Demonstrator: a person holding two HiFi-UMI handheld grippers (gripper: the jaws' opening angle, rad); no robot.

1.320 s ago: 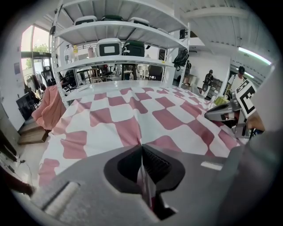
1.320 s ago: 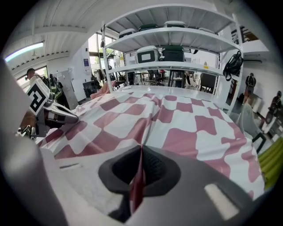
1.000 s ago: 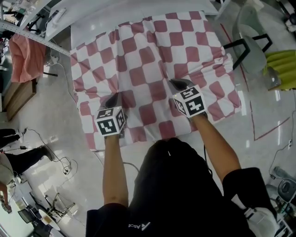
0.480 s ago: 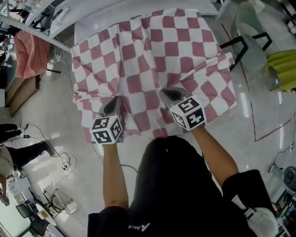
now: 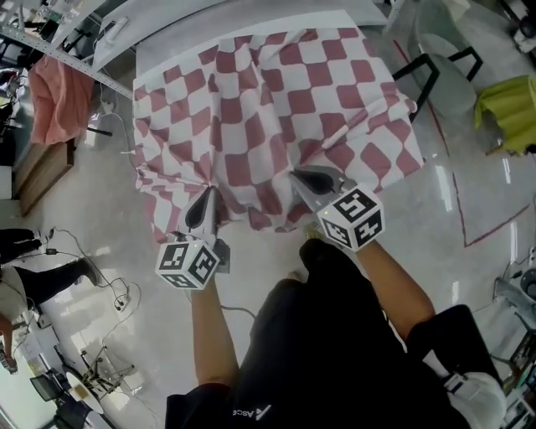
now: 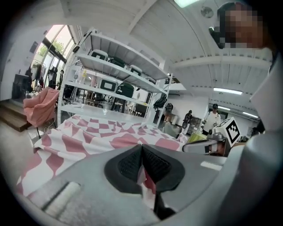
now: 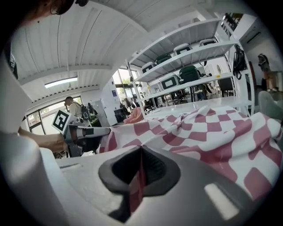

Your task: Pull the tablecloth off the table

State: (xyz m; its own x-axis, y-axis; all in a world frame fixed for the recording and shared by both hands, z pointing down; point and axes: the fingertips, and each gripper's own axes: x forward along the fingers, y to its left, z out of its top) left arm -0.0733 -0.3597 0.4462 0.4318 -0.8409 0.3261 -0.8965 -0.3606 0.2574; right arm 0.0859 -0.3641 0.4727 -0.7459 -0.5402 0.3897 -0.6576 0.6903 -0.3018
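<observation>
Tablecloth (image 5: 276, 100) lies over the table (image 5: 251, 25) and hangs off the table's near edge. The left gripper (image 5: 208, 194) and the right gripper (image 5: 296, 174) each pinch this hem, side by side, so I think the pull must go away from the table.

tablecloth (image 5: 285, 100): matt creased cloth | floor (image 5: 92, 205): glossy, smooth

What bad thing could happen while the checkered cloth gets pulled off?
1. The left gripper and the right gripper each pinch only a thin fold of the tablecloth, so it might slip free mid-pull.
2. The tablecloth's right edge hangs close to the chair and could snag on its black arm.
</observation>
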